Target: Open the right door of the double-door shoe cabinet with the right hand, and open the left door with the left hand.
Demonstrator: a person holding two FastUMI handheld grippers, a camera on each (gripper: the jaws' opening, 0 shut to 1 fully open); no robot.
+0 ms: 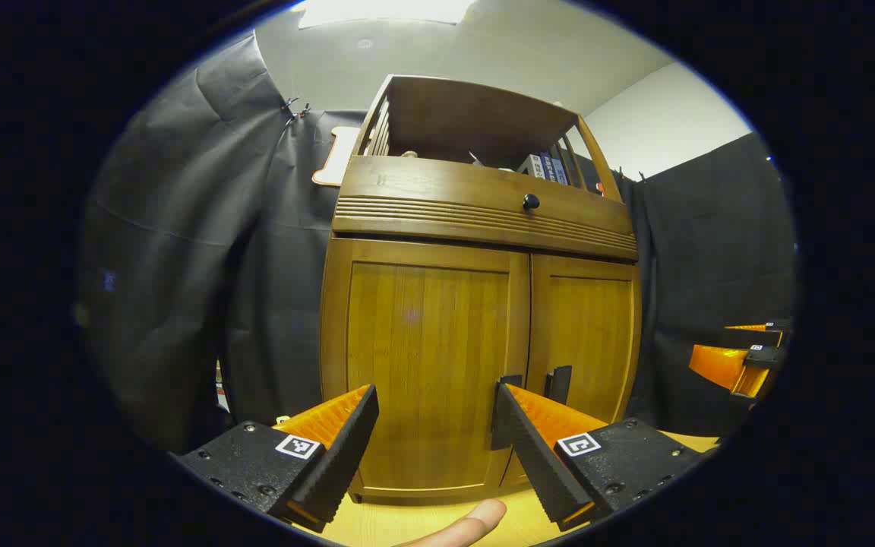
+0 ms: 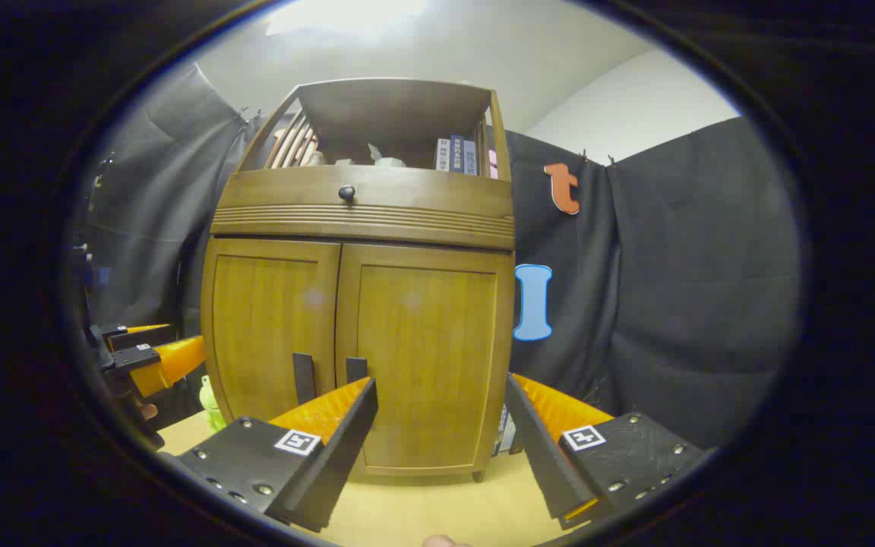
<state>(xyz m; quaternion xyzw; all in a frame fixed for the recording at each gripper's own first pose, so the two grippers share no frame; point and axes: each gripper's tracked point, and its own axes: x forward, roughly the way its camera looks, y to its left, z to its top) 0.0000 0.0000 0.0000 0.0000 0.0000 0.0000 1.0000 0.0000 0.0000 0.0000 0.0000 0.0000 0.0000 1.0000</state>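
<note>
Left gripper view, reading left to right: black cloth wall, then the brown wooden double-door shoe cabinet (image 1: 475, 304) standing on the pale wood desk (image 1: 407, 524), both doors shut. My left gripper (image 1: 437, 444) hangs in front of the left door (image 1: 426, 365), jaws spread wide, nothing held. The left door's dark upright bar handle (image 1: 508, 410) sits by the centre seam, partly behind my right-hand finger; the right door's matching dark handle (image 1: 559, 384) is just beside it. A fingertip (image 1: 468, 524) shows at the bottom edge. At far right the other gripper hovers, well apart from the cabinet.

Right gripper view: the right gripper (image 2: 441, 448) faces the right door (image 2: 422, 353), jaws equally wide, empty. Its handle (image 2: 356, 370) lies left of my jaw line, near the left finger.

Judgement: neither door is started. Right door goes first, so I should shift that gripper toward the seam, square the jaws around the bar, close, then pull along the door's arc, not straight back.

Room: the two handles are close neighbours, so snagging the wrong one is the risk. A small green toy (image 2: 212, 406) stands by the cabinet's left corner, where the left door would swing. Desk in front looks open.
</note>
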